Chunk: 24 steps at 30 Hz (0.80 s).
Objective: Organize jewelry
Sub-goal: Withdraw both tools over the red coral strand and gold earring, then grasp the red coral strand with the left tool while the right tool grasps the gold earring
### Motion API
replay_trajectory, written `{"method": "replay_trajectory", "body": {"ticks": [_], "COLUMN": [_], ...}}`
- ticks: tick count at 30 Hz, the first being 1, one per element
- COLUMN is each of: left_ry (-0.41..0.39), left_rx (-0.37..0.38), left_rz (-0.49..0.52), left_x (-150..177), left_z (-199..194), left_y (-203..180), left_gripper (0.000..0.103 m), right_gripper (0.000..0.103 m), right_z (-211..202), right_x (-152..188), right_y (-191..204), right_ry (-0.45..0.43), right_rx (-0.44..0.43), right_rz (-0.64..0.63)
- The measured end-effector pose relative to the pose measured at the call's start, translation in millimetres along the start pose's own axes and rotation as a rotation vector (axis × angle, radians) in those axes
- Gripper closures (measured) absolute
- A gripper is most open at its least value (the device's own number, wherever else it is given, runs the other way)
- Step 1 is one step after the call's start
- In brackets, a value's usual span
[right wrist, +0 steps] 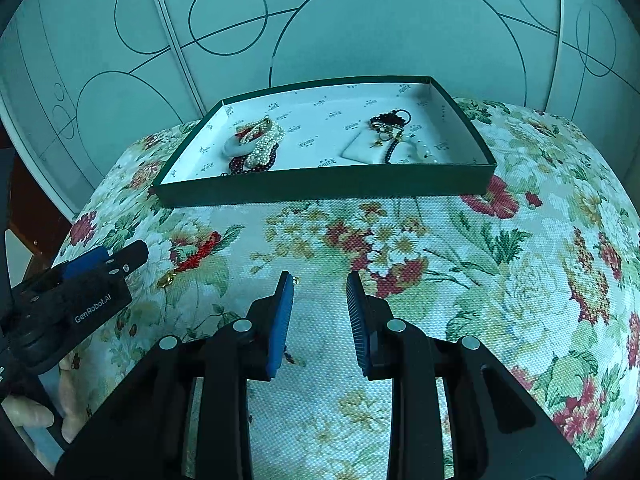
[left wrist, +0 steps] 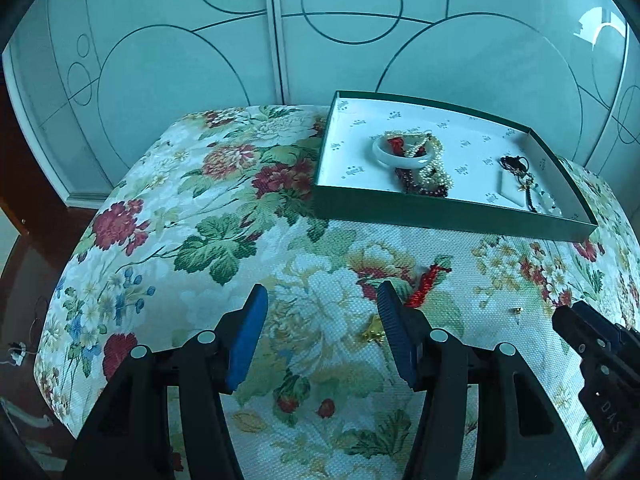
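Observation:
A green box [left wrist: 448, 210] [right wrist: 320, 188] with a white inside sits at the back of the flowered cushion. It holds a white bangle [left wrist: 400, 154] [right wrist: 240, 146] on pearl and dark bead strands, and a dark necklace on a white card [left wrist: 516, 184] [right wrist: 372, 148]. A red braided cord with a gold charm [left wrist: 424, 284] [right wrist: 196, 254] lies on the cushion just past my left gripper's right finger. A small gold earring [left wrist: 517, 311] [right wrist: 296, 279] lies by my right gripper's left fingertip. My left gripper [left wrist: 322, 300] is open and empty. My right gripper [right wrist: 320, 284] is open and empty.
The flowered cushion [left wrist: 240, 240] [right wrist: 500, 280] falls away at its left and near edges. Frosted sliding doors [left wrist: 280, 32] with circle patterns stand close behind it. The right gripper's body shows at the lower right of the left wrist view [left wrist: 596, 356].

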<state>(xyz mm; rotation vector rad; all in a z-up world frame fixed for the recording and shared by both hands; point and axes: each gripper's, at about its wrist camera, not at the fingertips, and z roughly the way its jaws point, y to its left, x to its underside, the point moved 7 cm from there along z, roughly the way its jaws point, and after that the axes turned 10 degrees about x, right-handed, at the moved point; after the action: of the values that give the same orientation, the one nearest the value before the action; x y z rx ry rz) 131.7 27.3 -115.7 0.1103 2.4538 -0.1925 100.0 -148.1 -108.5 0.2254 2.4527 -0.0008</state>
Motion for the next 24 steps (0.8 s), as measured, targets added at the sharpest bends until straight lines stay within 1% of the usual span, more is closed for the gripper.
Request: {"method": "replay_trajectory", "body": {"ticks": [8, 17, 19, 23, 24], "left_ry": [0.003, 0.012, 0.013, 0.016, 0.017], "left_rx": [-0.009, -0.002, 0.001, 0.003, 0.005], "left_rz": [-0.049, -0.064, -0.066, -0.067, -0.067], "left_x": [3, 5, 5, 5, 6], "left_z": [3, 6, 6, 7, 7], "left_y": [21, 25, 25, 24, 24], "left_gripper": [0.046, 0.046, 0.046, 0.046, 0.046], "right_gripper": [0.076, 0.077, 0.086, 0.089, 0.092], "right_z": [16, 28, 30, 31, 32], "right_x": [3, 3, 4, 4, 4], "right_y": [18, 24, 24, 23, 24], "right_ry": [0.019, 0.027, 0.035, 0.026, 0.024], "right_rx": [0.007, 0.024, 0.026, 0.036, 0.039], "right_rz": [-0.034, -0.051, -0.051, -0.057, -0.059]}}
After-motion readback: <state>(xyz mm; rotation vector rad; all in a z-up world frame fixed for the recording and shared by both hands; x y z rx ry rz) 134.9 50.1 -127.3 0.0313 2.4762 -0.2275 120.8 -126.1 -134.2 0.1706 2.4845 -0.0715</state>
